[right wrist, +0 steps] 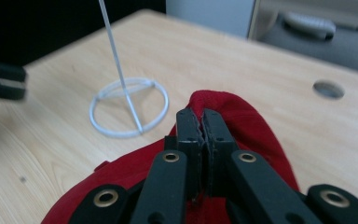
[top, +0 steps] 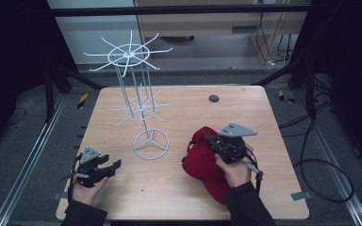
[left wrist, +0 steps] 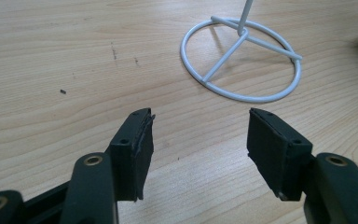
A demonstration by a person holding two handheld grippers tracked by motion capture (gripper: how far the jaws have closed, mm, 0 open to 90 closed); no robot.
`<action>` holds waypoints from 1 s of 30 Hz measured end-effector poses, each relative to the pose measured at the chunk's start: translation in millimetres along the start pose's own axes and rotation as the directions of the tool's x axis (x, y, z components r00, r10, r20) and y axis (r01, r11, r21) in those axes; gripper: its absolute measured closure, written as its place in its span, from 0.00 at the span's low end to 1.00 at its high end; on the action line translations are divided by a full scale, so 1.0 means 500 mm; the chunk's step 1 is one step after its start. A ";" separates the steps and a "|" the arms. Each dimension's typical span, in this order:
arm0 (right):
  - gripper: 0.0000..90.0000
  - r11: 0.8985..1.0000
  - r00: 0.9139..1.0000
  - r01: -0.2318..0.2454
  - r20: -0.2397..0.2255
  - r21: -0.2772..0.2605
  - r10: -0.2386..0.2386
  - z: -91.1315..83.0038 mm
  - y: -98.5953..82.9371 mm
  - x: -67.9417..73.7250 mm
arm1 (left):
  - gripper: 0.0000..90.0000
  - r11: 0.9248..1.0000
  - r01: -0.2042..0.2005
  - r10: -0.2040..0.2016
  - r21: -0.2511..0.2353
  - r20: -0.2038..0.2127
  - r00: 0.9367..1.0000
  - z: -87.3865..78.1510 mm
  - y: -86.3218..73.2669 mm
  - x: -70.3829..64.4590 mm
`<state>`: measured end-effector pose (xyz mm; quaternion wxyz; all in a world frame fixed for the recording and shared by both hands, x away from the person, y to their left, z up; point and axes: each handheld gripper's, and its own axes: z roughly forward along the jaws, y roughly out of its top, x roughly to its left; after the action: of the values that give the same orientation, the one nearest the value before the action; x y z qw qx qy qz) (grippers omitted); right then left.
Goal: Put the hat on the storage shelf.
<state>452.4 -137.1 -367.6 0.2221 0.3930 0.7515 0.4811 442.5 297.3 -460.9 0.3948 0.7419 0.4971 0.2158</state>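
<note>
Two grippers work over the wooden table (top: pixel 179 197), each in one of the person's hands. The red cap (top: pixel 202 165) lies on the table's near right part, at about five o'clock from the ring base of the white wire rack (top: pixel 151 143). The right gripper (top: pixel 211 140) sits right on top of it, pointing towards ten o'clock in the high view. In the right gripper view the cap (right wrist: pixel 256 126) spreads beneath and beyond the jaws, its raised edge meeting the jaw tips at twelve o'clock. Those jaws are pressed together with hardly a slit between them; red cloth shows at the tips and low in the slit, so they look clamped on a fold of the cap.

The left gripper (top: pixel 114 167) hangs near the table's near left corner, at about eight o'clock from the rack's base and well apart from the cap. In the left gripper view its jaws stand wide apart with bare wood between them, holding nothing and touching nothing. The rack's ring base (left wrist: pixel 242 58) lies beyond them at about one o'clock, and a sliver of red shows at the far right edge.
</note>
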 end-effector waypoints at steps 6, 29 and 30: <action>0.98 0.987 1.000 -0.018 -0.017 -0.160 0.015 -0.063 0.034 -0.020 | 0.45 1.000 0.000 0.000 -0.001 0.001 1.000 0.002 0.000 -0.001; 0.98 0.890 0.999 -0.031 0.013 -0.455 0.042 -0.140 0.168 -0.024 | 0.45 1.000 -0.010 0.010 -0.005 0.004 1.000 0.005 -0.001 -0.007; 0.98 0.885 0.999 -0.018 0.020 -0.464 0.031 -0.145 0.180 -0.022 | 0.45 1.000 -0.011 0.011 -0.004 0.004 1.000 0.005 -0.001 -0.008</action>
<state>441.2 -165.1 -255.7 0.3136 0.3446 0.6066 0.6442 442.4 292.9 -462.7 0.3959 0.7445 0.4917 0.2174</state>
